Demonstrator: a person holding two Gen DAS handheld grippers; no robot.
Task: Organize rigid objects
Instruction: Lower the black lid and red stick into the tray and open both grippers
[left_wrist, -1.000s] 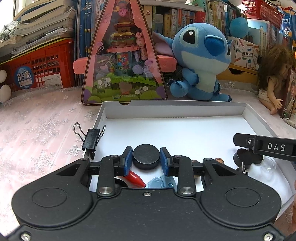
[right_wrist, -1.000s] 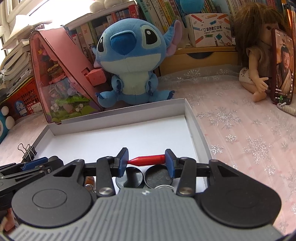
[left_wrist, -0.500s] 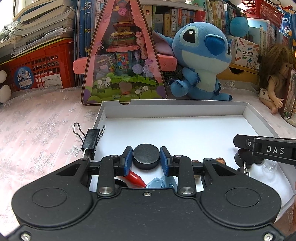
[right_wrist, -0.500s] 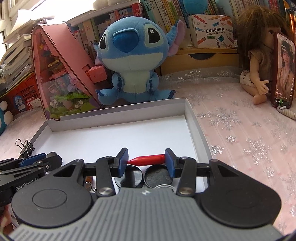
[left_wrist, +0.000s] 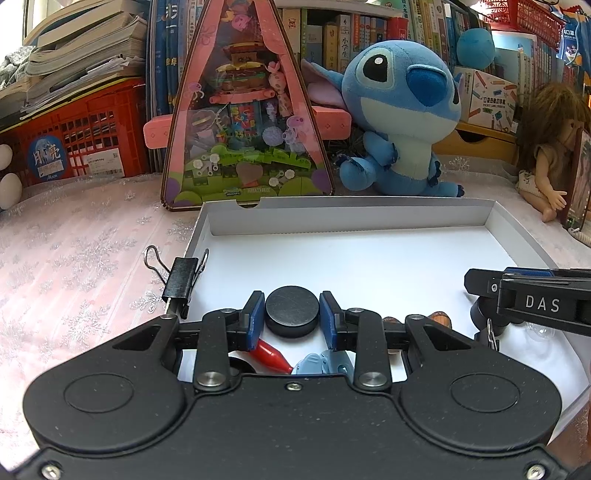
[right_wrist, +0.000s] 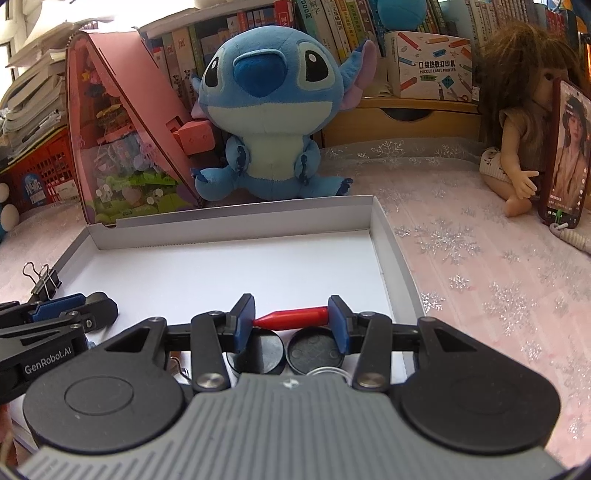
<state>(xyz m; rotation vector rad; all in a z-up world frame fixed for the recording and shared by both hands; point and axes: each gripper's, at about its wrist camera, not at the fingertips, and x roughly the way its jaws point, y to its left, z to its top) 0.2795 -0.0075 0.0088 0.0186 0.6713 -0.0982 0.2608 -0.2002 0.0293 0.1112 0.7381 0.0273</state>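
Observation:
My left gripper (left_wrist: 291, 314) is shut on a black round disc (left_wrist: 291, 308), held over the near end of the white tray (left_wrist: 351, 212). Below it in the tray lie a red cone-tipped piece (left_wrist: 271, 354) and a light blue clip (left_wrist: 325, 363). My right gripper (right_wrist: 291, 318) holds another red cone-tipped piece (right_wrist: 295, 317) crosswise, end to end between its pads. Its jaws are opening, but the piece still spans both pads. Two black discs (right_wrist: 317, 350) lie in the tray under it. A black binder clip (left_wrist: 181, 277) sits on the tray's left rim.
A blue plush toy (right_wrist: 266, 122) and a pink triangular toy box (left_wrist: 247, 122) stand just behind the tray. On the right a doll (right_wrist: 517, 140) sits beside a phone (right_wrist: 565, 155). A red crate (left_wrist: 74, 140) and books fill the back left.

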